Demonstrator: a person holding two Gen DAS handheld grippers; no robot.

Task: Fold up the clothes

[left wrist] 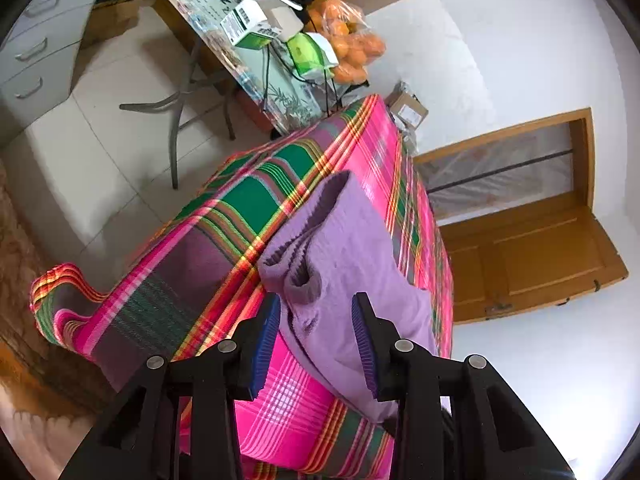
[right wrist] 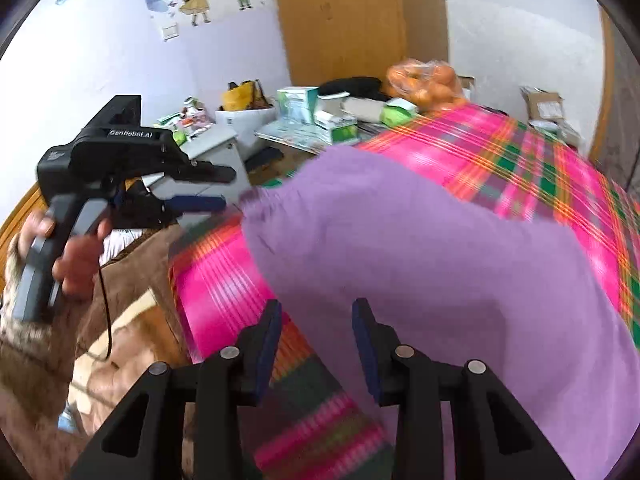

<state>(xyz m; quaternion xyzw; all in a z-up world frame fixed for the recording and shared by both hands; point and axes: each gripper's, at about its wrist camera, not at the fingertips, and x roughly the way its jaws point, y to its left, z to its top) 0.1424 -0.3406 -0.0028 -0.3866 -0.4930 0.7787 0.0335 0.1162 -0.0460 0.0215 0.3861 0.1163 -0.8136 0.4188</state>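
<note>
Left tongs [left wrist: 316, 344]: jaws spread wide, nothing gripped. The purple garment [left wrist: 352, 256] lies in the gap between the blue ribbed pads [left wrist: 266, 344]; whether the pads touch the fabric cannot be told from this view. In the right wrist view the left tongs [right wrist: 222, 188] appear from the side, held in a hand [right wrist: 74, 256], tips just at the garment's left edge, jaws apart.

Right tongs [right wrist: 316, 344]: jaws likewise wide apart, empty. The garment's edge runs across the gap and past the right pad; contact not resolvable, picture blurred.

Purple garment: bunched, ribbed cuff or collar uppermost, lying on the pink-and-green plaid cloth [left wrist: 224, 264] covering the table. It sits directly ahead of both tongs.

Behind: a cluttered side table [left wrist: 248, 76] with boxes and a bag of oranges [left wrist: 352, 44].
</note>
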